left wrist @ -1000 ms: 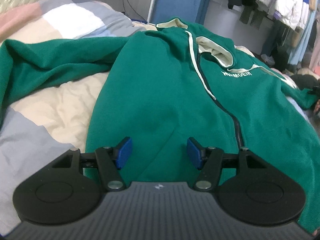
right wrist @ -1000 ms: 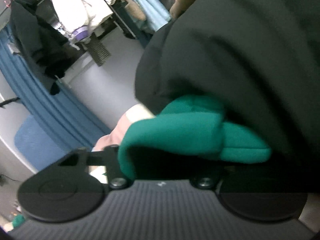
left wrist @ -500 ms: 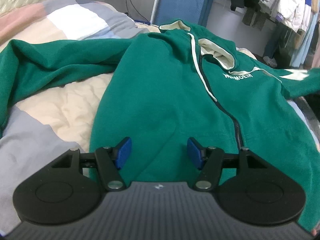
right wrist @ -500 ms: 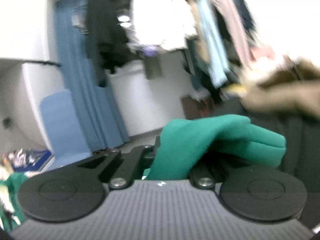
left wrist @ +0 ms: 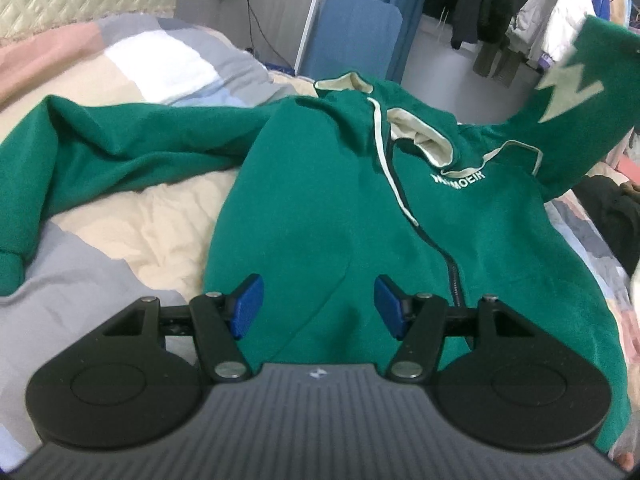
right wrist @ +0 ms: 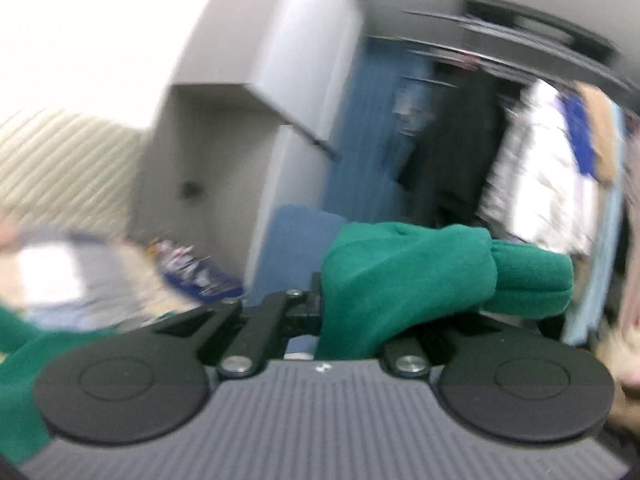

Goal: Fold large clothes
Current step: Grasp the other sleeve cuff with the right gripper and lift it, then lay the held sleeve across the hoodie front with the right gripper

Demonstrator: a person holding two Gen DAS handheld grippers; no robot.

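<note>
Left wrist view: the green hoodie [left wrist: 340, 216] lies front-up on the bed [left wrist: 132, 224], and the left claw [left wrist: 316, 304] hangs spread above its hem, gripping nothing. The right claw [right wrist: 360, 304] pinches the sleeve cuff [right wrist: 440, 272], lifted high. I'd say the sleeve fold is underway; next, lay that sleeve across the chest.

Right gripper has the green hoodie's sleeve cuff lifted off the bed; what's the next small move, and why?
Probably carry the sleeve cuff across and lay it over the hoodie chest. The right gripper is clamped on it, the sleeve hangs raised at the side, and the body lies flat, zipped, with the left gripper open above the hem.
</note>
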